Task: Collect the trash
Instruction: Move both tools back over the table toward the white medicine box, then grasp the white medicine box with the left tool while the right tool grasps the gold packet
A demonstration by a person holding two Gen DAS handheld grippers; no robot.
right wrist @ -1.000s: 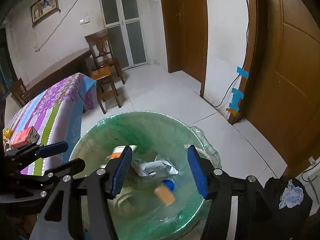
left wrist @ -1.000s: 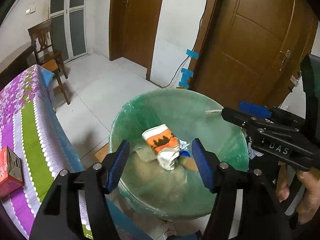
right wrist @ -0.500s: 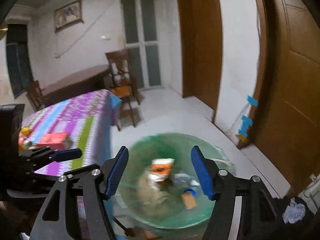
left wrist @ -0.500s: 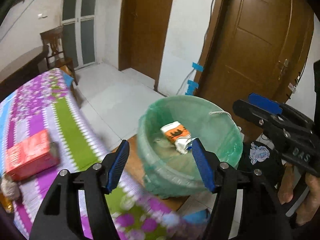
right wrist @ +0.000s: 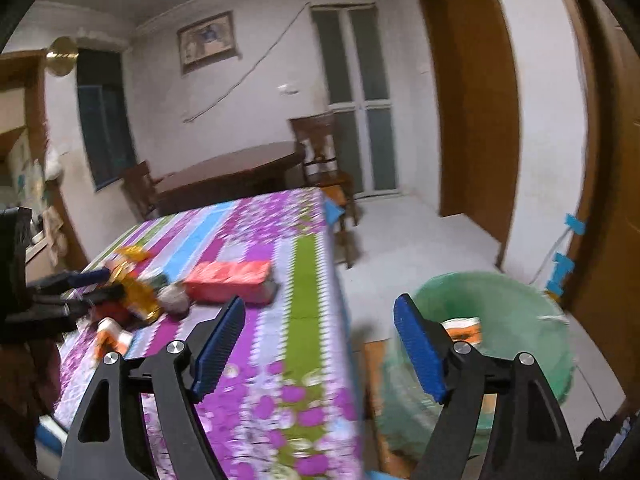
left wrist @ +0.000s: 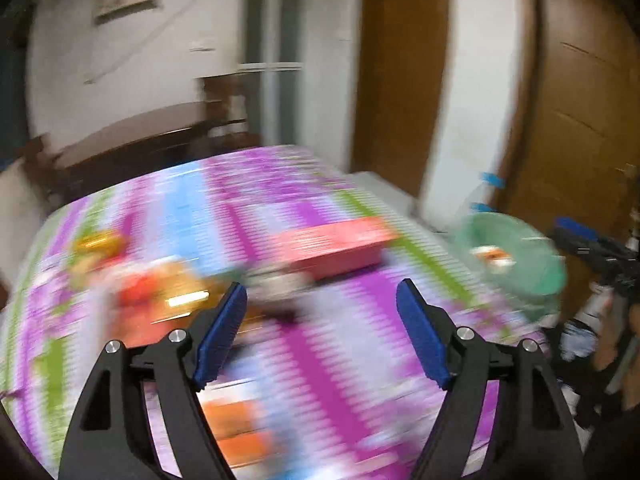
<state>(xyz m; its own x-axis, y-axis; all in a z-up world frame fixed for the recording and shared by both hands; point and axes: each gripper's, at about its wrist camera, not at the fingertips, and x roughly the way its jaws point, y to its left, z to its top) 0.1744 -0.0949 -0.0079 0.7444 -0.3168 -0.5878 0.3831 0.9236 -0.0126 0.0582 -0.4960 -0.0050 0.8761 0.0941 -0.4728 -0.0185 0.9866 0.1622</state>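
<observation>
On the left side of the bench (right wrist: 304, 280), which carries a purple, green and blue flowered cloth, we see a small heap of trash: a shiny gold wrapper (right wrist: 138, 292), a grey crumpled lump (right wrist: 174, 298) and an orange and white packet (right wrist: 114, 334). Our left tool (left wrist: 320, 328) is above this cloth; its jaws are opening, and nothing is between the blue pads (left wrist: 220, 332). The left wrist view is strongly blurred, so we cannot tell the small things there apart. In the right wrist view the left tool (right wrist: 80, 288) shows at the left edge, near the heap.

Just right of the heap lies a red box (right wrist: 228, 280) on its long side, apart from the bench edge.

Our right tool (right wrist: 320, 344) hangs over the right edge of the bench, and its jaws are also opening with nothing between them. The left finger is in front of the cloth, the right finger in front of the bin.

On the floor to the right, close beside the bench, stands the green bin (right wrist: 512, 304) with a green liner. Inside it we see an orange and white wrapper (right wrist: 466, 328). Behind the bench stand a dark wooden table (right wrist: 228, 168) and a wooden chair (right wrist: 324, 160).
</observation>
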